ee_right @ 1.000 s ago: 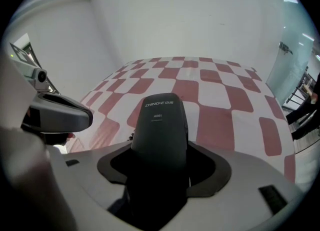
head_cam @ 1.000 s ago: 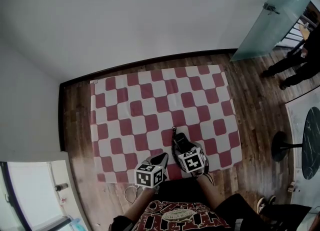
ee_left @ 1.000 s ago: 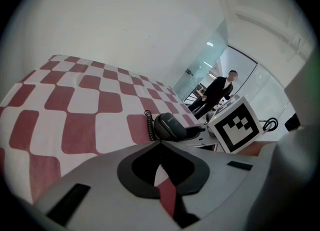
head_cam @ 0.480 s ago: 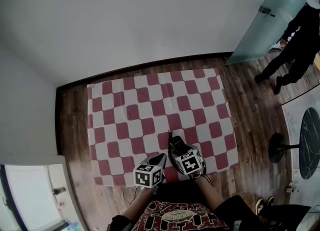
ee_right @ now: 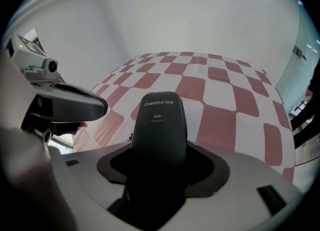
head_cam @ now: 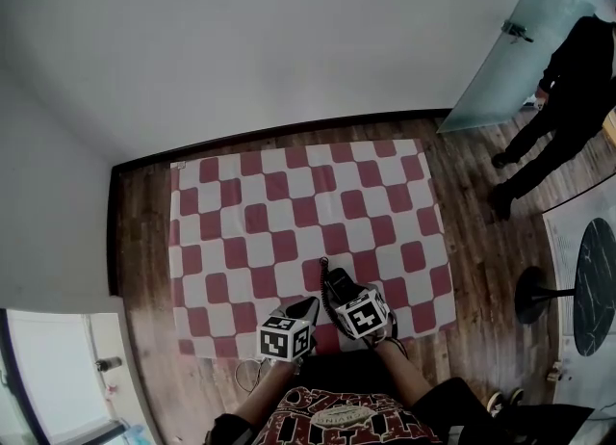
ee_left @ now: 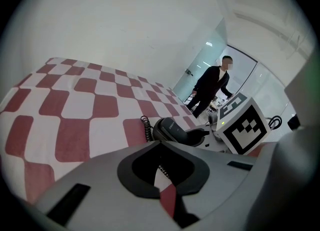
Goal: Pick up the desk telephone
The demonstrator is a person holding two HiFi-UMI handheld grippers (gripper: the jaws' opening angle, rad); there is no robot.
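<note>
A black telephone handset (head_cam: 336,288) with a coiled cord (head_cam: 324,265) is held over the near edge of a red-and-white checked cloth (head_cam: 289,202). My right gripper (head_cam: 343,295) is shut on it; in the right gripper view the handset (ee_right: 159,120) fills the space between the jaws. My left gripper (head_cam: 309,309) hangs just left of it, and its jaws are drawn together with nothing gripped (ee_left: 162,175). From the left gripper view the handset (ee_left: 172,129) and its cord (ee_left: 146,127) lie ahead to the right, beside the right gripper's marker cube (ee_left: 242,125).
The cloth lies on a wood floor (head_cam: 144,241) against a white wall. A person in dark clothes (head_cam: 568,87) stands by a glass door (head_cam: 500,58) at the far right. A dark round table (head_cam: 595,274) stands at the right. A thin cable (head_cam: 248,372) loops near my left arm.
Both grippers and the handset have drawn slightly nearer to my body. The person at the far right has walked further into view.
</note>
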